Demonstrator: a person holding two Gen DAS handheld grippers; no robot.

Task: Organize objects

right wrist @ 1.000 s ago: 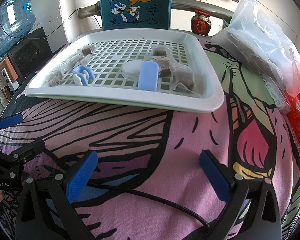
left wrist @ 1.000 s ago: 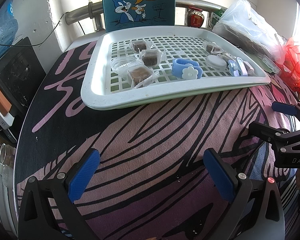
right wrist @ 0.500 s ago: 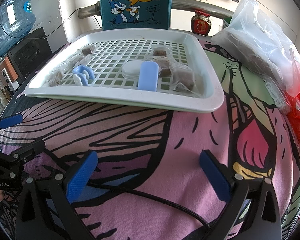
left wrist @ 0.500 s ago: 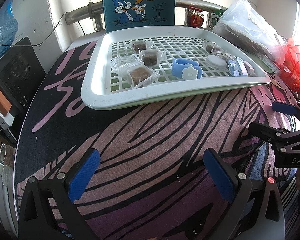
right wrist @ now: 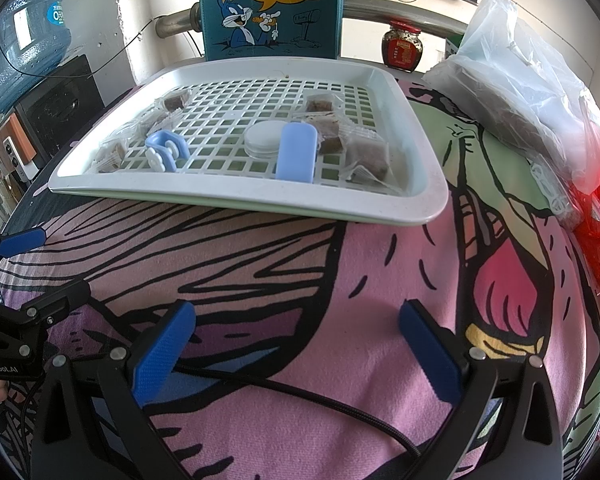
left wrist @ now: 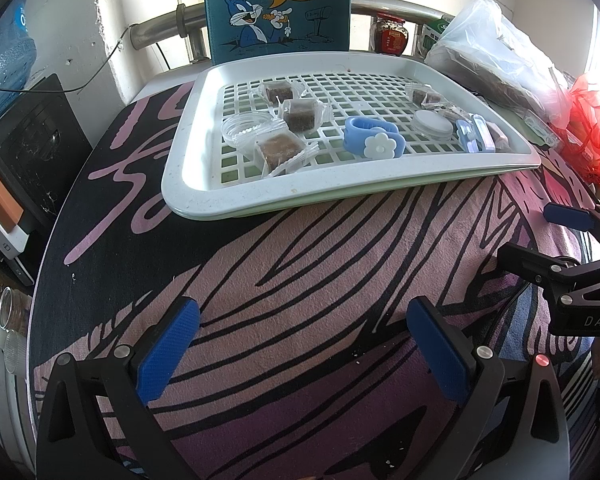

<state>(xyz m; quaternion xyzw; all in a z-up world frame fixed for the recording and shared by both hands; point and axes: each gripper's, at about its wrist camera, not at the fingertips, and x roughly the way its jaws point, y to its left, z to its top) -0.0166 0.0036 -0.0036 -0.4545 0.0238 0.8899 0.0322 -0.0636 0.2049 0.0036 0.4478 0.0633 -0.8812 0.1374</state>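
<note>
A white slotted tray (left wrist: 188, 196) (right wrist: 424, 208) sits at the back of the table. It holds several wrapped brown candies (left wrist: 278, 150) (right wrist: 366, 156), a blue ring with a white flower (left wrist: 374, 142) (right wrist: 166, 150), a clear round lid (left wrist: 246, 128), a white round jar (left wrist: 432, 126) (right wrist: 264, 140) and a light blue case (left wrist: 470, 140) (right wrist: 296, 152). My left gripper (left wrist: 300, 344) is open and empty, low over the cloth in front of the tray. My right gripper (right wrist: 296, 348) is open and empty, also in front of the tray.
A patterned pink and black cloth (right wrist: 284, 264) covers the table. A Bugs Bunny box (left wrist: 278, 4) stands behind the tray. A clear plastic bag (right wrist: 520, 76) and a red bag (left wrist: 592, 128) lie on the right. A water bottle (right wrist: 20, 32) and a black speaker (left wrist: 28, 144) stand left.
</note>
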